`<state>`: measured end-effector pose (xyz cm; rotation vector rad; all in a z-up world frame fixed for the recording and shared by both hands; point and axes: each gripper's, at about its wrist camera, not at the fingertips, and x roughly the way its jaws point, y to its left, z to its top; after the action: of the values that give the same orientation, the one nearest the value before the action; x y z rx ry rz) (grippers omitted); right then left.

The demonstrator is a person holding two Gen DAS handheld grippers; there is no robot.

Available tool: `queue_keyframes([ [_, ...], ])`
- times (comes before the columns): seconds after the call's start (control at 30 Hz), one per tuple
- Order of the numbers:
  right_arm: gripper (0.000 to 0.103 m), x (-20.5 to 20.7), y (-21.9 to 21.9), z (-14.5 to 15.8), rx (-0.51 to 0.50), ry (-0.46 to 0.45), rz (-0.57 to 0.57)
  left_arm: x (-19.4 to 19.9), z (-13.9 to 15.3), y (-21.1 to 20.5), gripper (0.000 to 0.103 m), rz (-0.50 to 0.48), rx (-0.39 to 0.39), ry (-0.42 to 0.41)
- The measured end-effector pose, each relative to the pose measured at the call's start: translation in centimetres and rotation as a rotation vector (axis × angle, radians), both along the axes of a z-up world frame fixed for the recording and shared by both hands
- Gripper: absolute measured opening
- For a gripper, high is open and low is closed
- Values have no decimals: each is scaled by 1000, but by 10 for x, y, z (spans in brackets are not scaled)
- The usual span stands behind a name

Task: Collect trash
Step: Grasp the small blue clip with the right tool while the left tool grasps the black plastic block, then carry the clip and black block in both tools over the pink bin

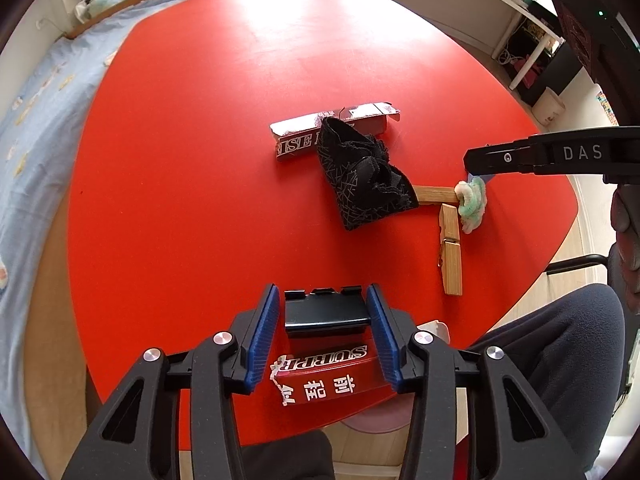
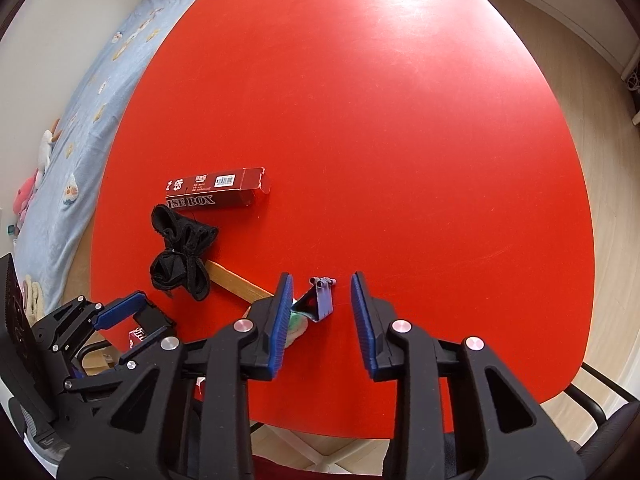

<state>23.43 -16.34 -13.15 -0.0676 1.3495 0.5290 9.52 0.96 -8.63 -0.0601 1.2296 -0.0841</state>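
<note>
My left gripper (image 1: 323, 320) pinches a black plastic tray (image 1: 326, 312) at lower centre, above a red box (image 1: 326, 376). My right gripper (image 2: 322, 308) stands spread over a small purple scrap (image 2: 322, 298) at lower centre. Remaining trash, a black cloth (image 1: 362, 172), carton (image 1: 332, 130) and clothespin (image 1: 451, 252), lies mid-frame. Risk: the right gripper's left finger overlaps a green tuft (image 2: 298, 322); closing may snag it or push the scrap away.

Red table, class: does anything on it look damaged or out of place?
Yes. The red carton on the red table lies on its side, its end flap open. A crumpled black cloth is draped over it and over one wooden piece.
</note>
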Motion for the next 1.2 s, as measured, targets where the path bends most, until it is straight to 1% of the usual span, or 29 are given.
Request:
queue_keyframes([
  [0.07,14,0,1,0,-5,-7,4,-1,-1,1,41,2,-2,-3],
  [0.33,14,0,3,3,2,-28,10,-1,2,4,40,15,-1,-26],
  [0.67,14,-11,-7,24,26,-90,27,-11,16,6,40,35,7,-73],
  [0.83,14,-27,-15,43,44,-156,49,-24,31,7,40,44,8,-118],
  [1.1,14,-67,-32,70,73,-262,109,-51,61,8,40,49,12,-201],
  [1.2,14,-85,-38,77,94,-287,127,-60,70,6,41,51,-3,-227],
])
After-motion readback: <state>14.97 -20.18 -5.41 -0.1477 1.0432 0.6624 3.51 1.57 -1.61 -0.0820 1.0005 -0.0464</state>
